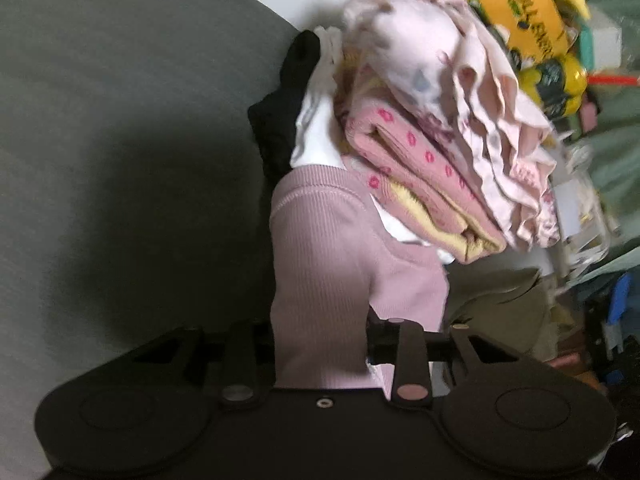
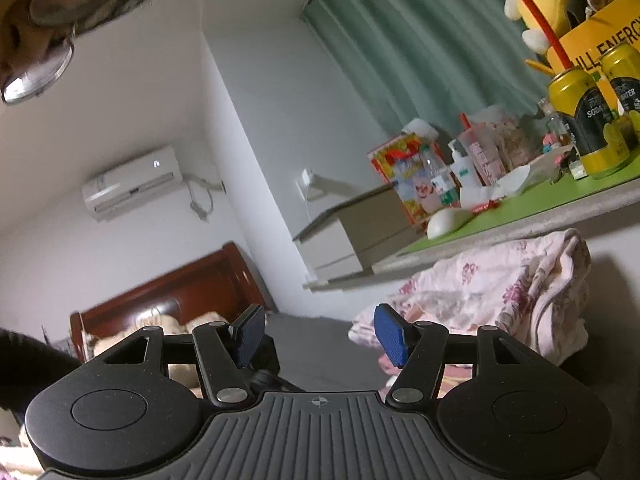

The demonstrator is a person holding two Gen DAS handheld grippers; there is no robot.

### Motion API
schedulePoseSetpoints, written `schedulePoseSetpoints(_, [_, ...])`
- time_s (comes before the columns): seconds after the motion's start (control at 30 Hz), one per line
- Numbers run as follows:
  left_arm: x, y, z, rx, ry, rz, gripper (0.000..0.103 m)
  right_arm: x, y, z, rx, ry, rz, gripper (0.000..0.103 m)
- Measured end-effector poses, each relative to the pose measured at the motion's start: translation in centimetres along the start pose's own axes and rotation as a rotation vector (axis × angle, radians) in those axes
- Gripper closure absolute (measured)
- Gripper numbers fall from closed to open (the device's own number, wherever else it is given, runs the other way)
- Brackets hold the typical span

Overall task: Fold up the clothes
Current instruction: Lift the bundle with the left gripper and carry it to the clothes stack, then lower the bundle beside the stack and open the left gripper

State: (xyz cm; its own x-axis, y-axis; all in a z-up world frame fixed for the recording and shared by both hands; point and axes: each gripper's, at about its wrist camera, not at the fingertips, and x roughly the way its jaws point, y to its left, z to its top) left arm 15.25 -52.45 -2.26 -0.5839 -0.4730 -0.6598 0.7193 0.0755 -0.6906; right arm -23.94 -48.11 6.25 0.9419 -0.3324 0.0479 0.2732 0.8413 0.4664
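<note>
A home bedroom: wooden bed headboard [image 2: 168, 292], wall air conditioner [image 2: 132, 184], green curtain [image 2: 420, 40]

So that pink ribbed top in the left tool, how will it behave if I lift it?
The ribbed top will probably go floppy and drape, since it already hangs soft and creased between the left tool fingers. It looks thin, so likely light. One end seems tucked under the folded stack, so lifting may drag or topple that pile.

Both grippers are built of matte black plastic with round hubs and silver pivot screws. On the right gripper [image 2: 320, 334] blue textured pads [image 2: 390, 334] and a grey ribbed housing are seen. Round wire-rimmed glasses [image 2: 38, 66] are worn, upper left.
</note>
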Motion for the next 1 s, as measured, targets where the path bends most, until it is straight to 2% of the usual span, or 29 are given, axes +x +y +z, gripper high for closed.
schedulePoseSetpoints(0.1, [-0.1, 0.2, -0.2, 0.005, 0.004, -0.019, 0.068, 0.5, -0.3, -0.1, -0.009, 0.028, -0.023, 0.041])
schedulePoseSetpoints(0.2, [-0.6, -0.4, 0.2, 0.015, 0.006, 0.038, 0.060, 1.1, -0.8, -0.2, -0.004, 0.050, -0.047, 0.041])
schedulePoseSetpoints(0.27, [-1.4, -1.1, 0.5, 0.035, -0.015, 0.113, 0.047, 1.3, -1.0, -0.2, -0.006, 0.060, -0.054, 0.041])
schedulePoseSetpoints(0.3, [-2.1, -1.6, 0.4, 0.050, -0.041, 0.168, 0.036, 1.4, -1.0, -0.3, -0.011, 0.069, -0.058, 0.041])
schedulePoseSetpoints(0.33, [-2.9, -2.1, 0.3, 0.058, -0.078, 0.223, 0.030, 1.5, -1.0, -0.3, -0.017, 0.079, -0.062, 0.041])
schedulePoseSetpoints(0.43, [-5.6, -3.4, -0.4, 0.078, -0.184, 0.364, 0.030, 2.0, -1.1, -0.6, -0.031, 0.131, -0.085, 0.041])
schedulePoseSetpoints(0.5, [-6.8, -5.6, -1.8, 0.170, -0.238, 0.458, 0.030, 2.4, -1.1, -0.9, -0.043, 0.161, -0.112, 0.041])
schedulePoseSetpoints(0.57, [-7.3, -7.9, -3.6, 0.273, -0.265, 0.499, 0.030, 2.7, -1.1, -1.2, -0.060, 0.187, -0.143, 0.040])
schedulePoseSetpoints(0.63, [-6.9, -10.5, -6.0, 0.387, -0.269, 0.524, 0.025, 2.8, -1.3, -1.5, -0.060, 0.210, -0.178, 0.024])
schedulePoseSetpoints(0.67, [-6.5, -11.7, -7.3, 0.444, -0.263, 0.533, 0.023, 2.8, -1.5, -1.6, -0.055, 0.218, -0.197, 0.021])
schedulePoseSetpoints(0.8, [-3.5, -14.7, -11.8, 0.632, -0.191, 0.605, 0.022, 2.5, -2.4, -1.8, -0.030, 0.227, -0.241, 0.020])
schedulePoseSetpoints(0.87, [-2.3, -15.2, -13.5, 0.653, -0.171, 0.600, 0.022, 2.6, -2.9, -1.7, -0.017, 0.243, -0.266, 0.020])
schedulePoseSetpoints(1.0, [-0.2, -15.2, -15.8, 0.561, -0.193, 0.554, 0.022, 2.9, -3.7, -1.3, 0.006, 0.270, -0.301, 0.020])
